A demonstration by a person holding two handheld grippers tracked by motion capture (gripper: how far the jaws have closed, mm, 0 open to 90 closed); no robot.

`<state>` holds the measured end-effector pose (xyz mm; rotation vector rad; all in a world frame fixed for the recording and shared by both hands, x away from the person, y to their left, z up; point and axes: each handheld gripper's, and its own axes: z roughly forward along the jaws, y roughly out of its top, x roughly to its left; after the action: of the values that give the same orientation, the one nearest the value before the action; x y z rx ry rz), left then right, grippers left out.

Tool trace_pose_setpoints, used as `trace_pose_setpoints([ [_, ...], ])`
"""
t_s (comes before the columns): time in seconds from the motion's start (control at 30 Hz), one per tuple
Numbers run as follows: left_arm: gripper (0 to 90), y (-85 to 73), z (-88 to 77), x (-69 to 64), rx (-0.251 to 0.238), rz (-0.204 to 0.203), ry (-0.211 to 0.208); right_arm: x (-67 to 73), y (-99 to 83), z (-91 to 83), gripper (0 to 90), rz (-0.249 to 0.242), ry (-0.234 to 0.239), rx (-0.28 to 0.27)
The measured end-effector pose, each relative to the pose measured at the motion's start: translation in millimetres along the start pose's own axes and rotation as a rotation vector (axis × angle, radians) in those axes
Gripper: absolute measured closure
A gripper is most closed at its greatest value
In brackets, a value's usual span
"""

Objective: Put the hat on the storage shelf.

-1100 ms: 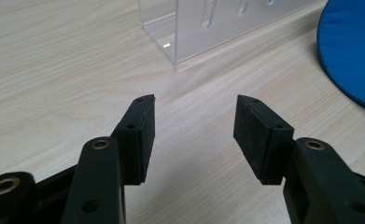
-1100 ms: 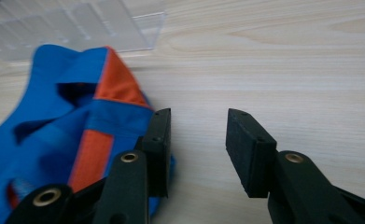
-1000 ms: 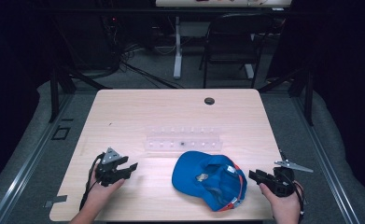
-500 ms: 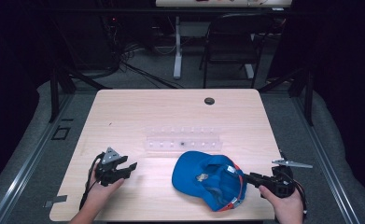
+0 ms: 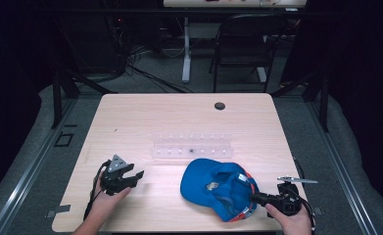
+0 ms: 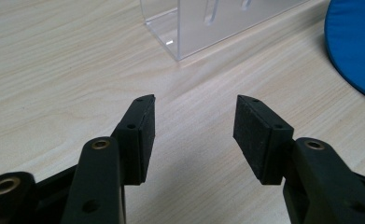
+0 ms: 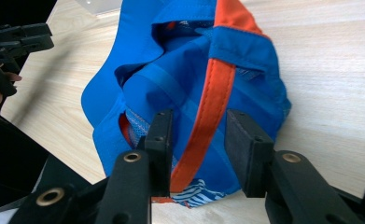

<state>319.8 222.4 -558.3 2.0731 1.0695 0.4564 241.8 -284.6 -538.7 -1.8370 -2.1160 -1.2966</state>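
Note:
A blue cap (image 5: 218, 188) with orange trim lies upside down on the wooden table (image 5: 145, 122), front right. My right gripper (image 5: 254, 198) reaches in from the right at the cap's rear edge. In the right gripper view its jaws (image 7: 196, 114) straddle the orange band (image 7: 213, 98); they have just been closing, but a gap still shows beside the right pad. My left gripper (image 5: 138, 178) rests front left, apart from the cap. Its jaws (image 6: 196, 100) stand open over bare wood, the cap's brim (image 6: 353, 46) off to the right.
A clear acrylic rack (image 5: 191, 145) lies flat in the middle of the table, just behind the cap; one corner of the rack (image 6: 208, 23) is ahead of the left jaws. A black grommet (image 5: 220, 105) sits near the far edge. Chairs and cables stand beyond the table.
My right gripper has slid left to the cap, and its jaws now sit around the rear band. The left gripper and the cap have stayed put.

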Motion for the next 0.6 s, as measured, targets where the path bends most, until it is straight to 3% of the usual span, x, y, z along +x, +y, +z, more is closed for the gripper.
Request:
trace_pose_setpoints([
  [0.27,49.2,0.0,-0.4,-0.2,0.0,0.003,0.002,-0.9,0.8,3.7,68.0,0.02,0.033,0.005],
  [0.6,49.4,0.1,-0.7,-0.7,-0.003,0.002,0.005,-4.9,-0.5,4.7,66.1,0.055,0.033,0.015],
])
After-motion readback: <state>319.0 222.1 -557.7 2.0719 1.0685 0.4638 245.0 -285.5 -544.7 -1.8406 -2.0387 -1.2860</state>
